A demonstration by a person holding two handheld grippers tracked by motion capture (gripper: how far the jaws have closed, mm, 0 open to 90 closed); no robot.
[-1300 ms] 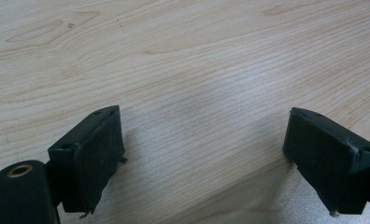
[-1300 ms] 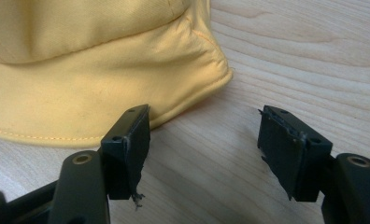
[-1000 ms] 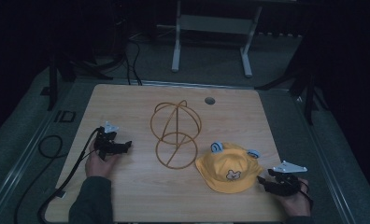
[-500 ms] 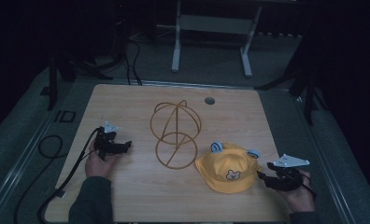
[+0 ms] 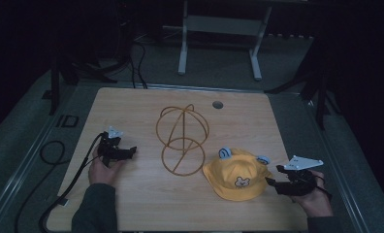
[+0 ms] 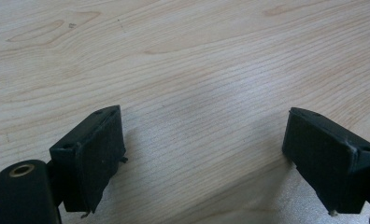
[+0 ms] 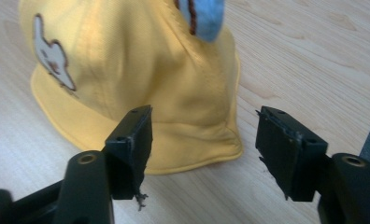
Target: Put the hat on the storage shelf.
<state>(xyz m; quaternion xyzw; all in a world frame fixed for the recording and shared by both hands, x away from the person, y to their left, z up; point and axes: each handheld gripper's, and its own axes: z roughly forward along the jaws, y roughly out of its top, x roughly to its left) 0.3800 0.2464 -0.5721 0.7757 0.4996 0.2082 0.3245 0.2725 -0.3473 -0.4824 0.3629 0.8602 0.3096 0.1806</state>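
Hat: the yellow hat [image 5: 238, 175] lies just right of the wire stand [image 5: 182, 141].
Right gripper [image 5: 271, 183]: your jaws, just opening, gape empty beside its brim.
Left gripper [image 5: 130, 151]: spread, well left of the stand.

I work in what looks like a lab or recording studio, not a home. My wooden counter [image 5: 132, 204] stands alone on grey carpeted floor [image 5: 287, 68], with darkness all around it. Black cables [image 5: 136, 58] trail across the floor behind, beside the white metal legs of a stand [image 5: 183, 48]. A round cable port [image 5: 217, 104] is set into the counter's far edge.
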